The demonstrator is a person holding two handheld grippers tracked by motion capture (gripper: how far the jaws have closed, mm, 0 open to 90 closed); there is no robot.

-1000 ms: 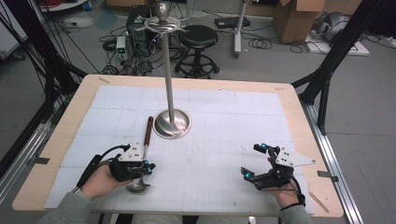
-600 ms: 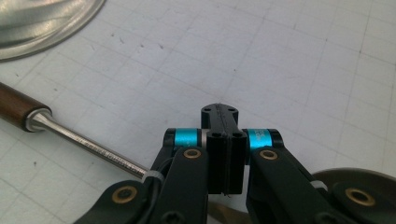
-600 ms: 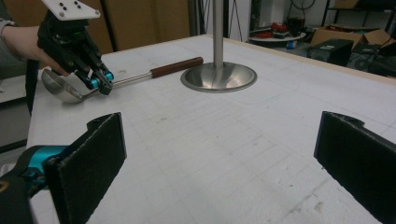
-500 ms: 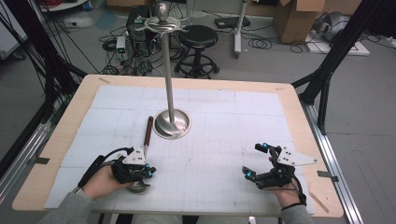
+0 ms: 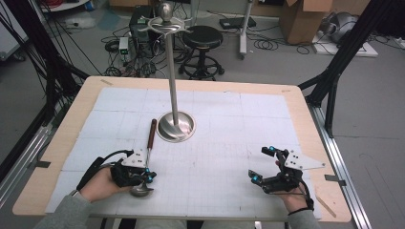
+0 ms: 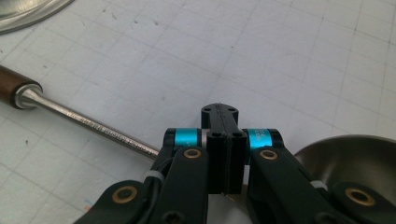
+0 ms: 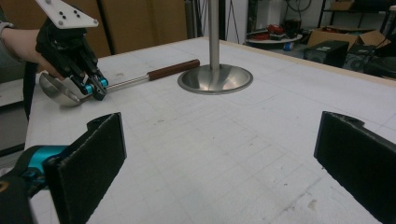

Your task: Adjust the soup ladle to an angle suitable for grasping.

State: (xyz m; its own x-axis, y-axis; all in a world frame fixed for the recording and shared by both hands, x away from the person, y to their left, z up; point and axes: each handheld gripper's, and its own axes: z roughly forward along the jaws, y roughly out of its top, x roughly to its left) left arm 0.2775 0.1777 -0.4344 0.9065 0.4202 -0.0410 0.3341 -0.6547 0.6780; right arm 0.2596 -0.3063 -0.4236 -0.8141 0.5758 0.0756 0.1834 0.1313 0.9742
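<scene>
At the near edge of the desk (image 5: 305, 107) the person's left hand (image 5: 98, 183) holds the left tool (image 5: 149, 175) low over a ladle (image 5: 147, 157). Its 2 jaws are pressed together; in the left gripper view (image 6: 223, 140) they sit right above the thin steel shaft where it meets the bowl, and whether they pinch the shaft I cannot tell. The ladle lies flat with its round steel bowl nearest the person, just under that tool, and its long axis runs away from the person toward the far side, tilted slightly right. The shaft ends in a dark brown wooden handle that points at the base of a stand and stops just beside its left rim.

To the right, well apart from the ladle, the right hand (image 5: 291, 198) holds the right tool (image 5: 265, 164), released, its 2 padded jaws spread wide over bare desk, as the right gripper view (image 7: 219, 154) shows.

Farther in, near the middle of the desk, stands a steel utensil stand (image 5: 175, 124): a round dished base, 1 tall upright pole, and a ring with hooks and a knob at the top.

The desk is pale wood covered by a white gridded mat (image 5: 239, 124), scuffed with small dark marks.

Beyond it lies a grey floor with tangled cables, a black stool (image 5: 203, 40), black frame struts (image 5: 341, 52) and cardboard boxes (image 5: 303, 19)
</scene>
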